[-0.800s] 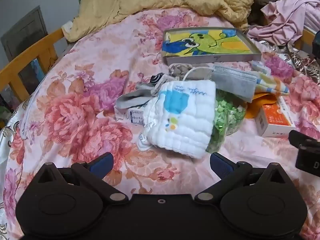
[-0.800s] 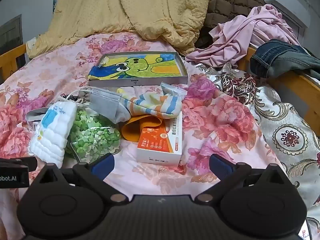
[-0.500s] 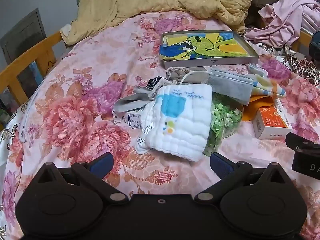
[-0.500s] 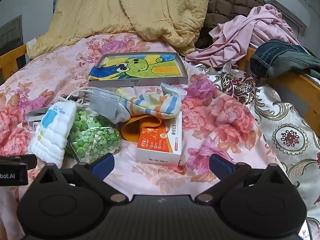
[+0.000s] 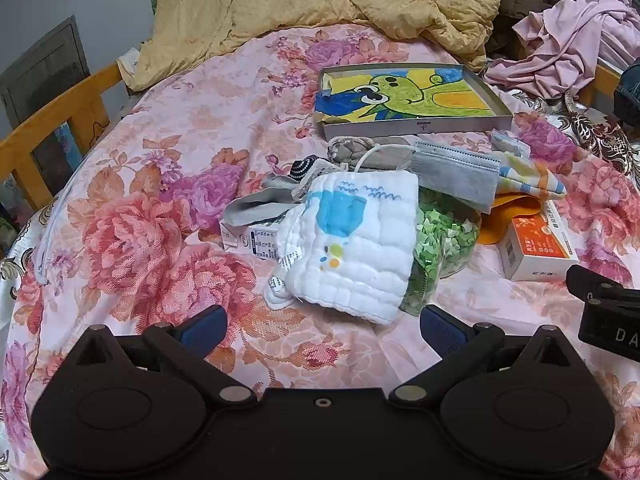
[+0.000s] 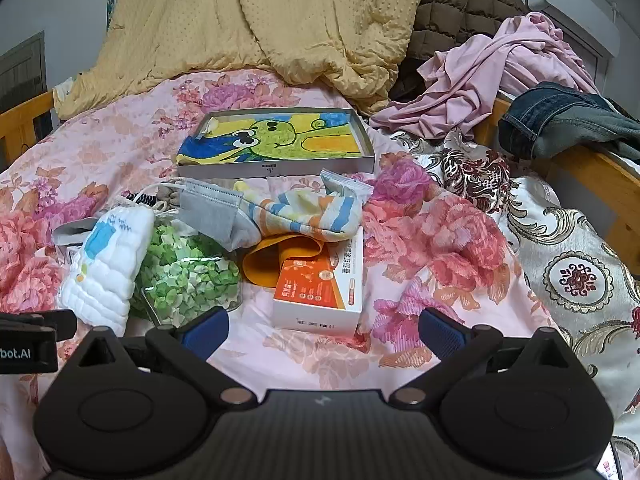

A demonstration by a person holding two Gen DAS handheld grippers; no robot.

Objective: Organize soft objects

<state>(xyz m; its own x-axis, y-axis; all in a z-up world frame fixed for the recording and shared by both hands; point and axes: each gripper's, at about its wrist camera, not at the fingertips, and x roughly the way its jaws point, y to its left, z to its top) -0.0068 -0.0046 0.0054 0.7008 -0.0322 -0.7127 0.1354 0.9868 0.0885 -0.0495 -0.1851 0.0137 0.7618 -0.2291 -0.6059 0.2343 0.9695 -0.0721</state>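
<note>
Hovering over the floral bedspread (image 5: 168,128), we hold the left gripper (image 5: 322,330) and right gripper (image 6: 322,330) spread wide, grasping nothing. The white quilted cloth (image 5: 356,240) leans on a bag of green bits (image 6: 188,276) mid-bed, just beyond the left gripper's fingertips.

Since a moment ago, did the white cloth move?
No. The white cloth still leans on the bag of green bits, below and left of the picture box, same as before.
</note>
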